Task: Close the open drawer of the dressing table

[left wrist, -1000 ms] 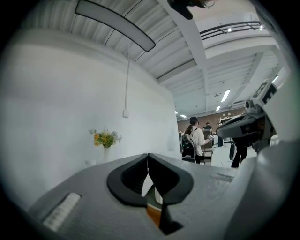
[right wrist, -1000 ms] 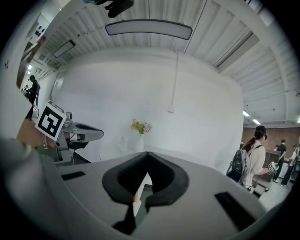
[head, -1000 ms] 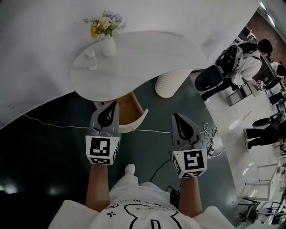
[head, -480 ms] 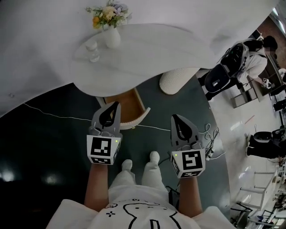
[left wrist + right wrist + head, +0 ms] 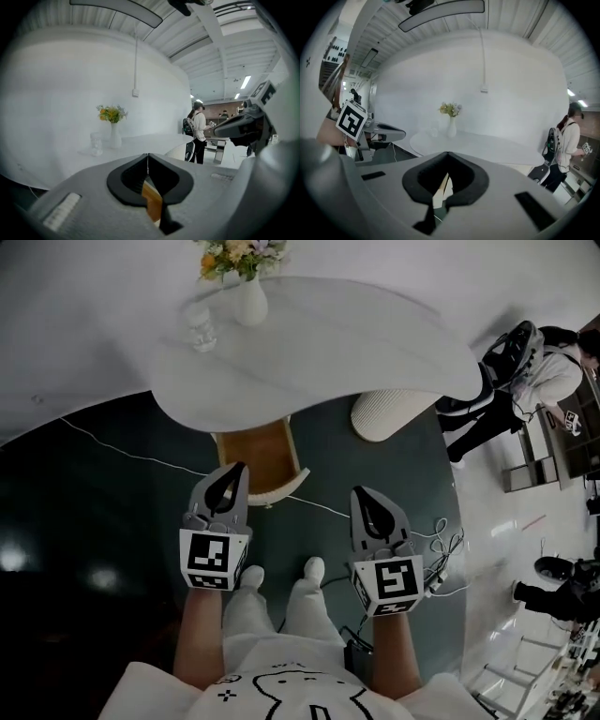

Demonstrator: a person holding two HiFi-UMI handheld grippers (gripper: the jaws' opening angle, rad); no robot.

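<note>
approach has brought the left gripper, jaws clenched on nothing, up to the open drawer, whose curved front edge juts from under the desk just ahead of them, so pushing looks near; the right gripper, likewise clenched empty, faces open floor crossed by a cable.

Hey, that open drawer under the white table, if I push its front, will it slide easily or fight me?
It probably slides in without flexing: the drawer looks like a rigid wooden box with a curved white front. No contents show in it, so it is likely light. A hard shove might jolt the table and rock the slim vase.
</note>
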